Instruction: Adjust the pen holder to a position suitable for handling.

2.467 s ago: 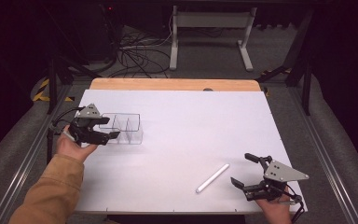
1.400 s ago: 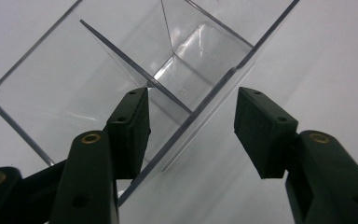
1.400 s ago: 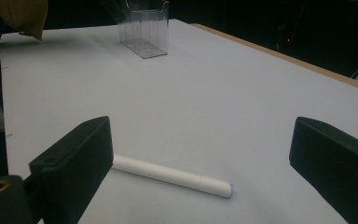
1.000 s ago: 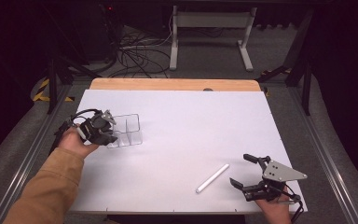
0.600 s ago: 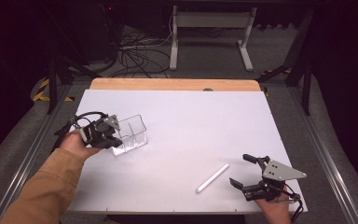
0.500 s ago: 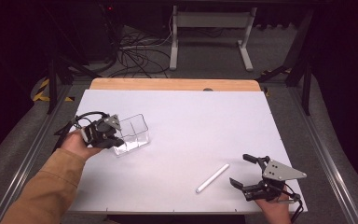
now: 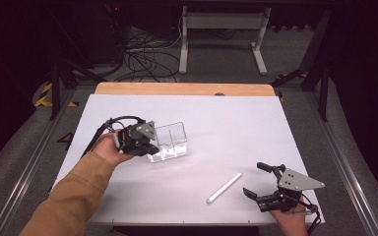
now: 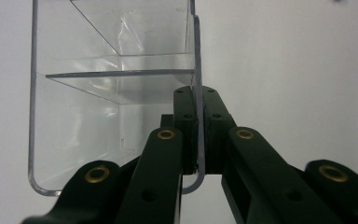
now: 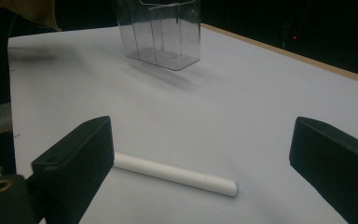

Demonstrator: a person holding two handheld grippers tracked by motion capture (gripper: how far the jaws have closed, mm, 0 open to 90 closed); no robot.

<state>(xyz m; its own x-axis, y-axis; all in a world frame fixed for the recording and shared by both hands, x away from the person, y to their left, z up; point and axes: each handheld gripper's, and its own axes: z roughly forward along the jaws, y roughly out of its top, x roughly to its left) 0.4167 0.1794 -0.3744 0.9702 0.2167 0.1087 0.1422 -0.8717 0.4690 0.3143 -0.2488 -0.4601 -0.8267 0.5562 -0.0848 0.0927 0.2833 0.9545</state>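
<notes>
While cables clutter the dark floor (image 7: 142, 54), the left gripper (image 7: 145, 142) clamps the clear organizer (image 7: 170, 141) over the white table (image 7: 236, 123).

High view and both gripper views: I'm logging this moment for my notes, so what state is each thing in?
Clear divided box: empty, lifted off the table and tilted, one wall pinched.
Left gripper: shut on the box wall.
White marker: capped, lying flat on the table, untouched.
Right gripper: open, jaws wide apart, near the marker.
Table: white sheet over it.
</notes>
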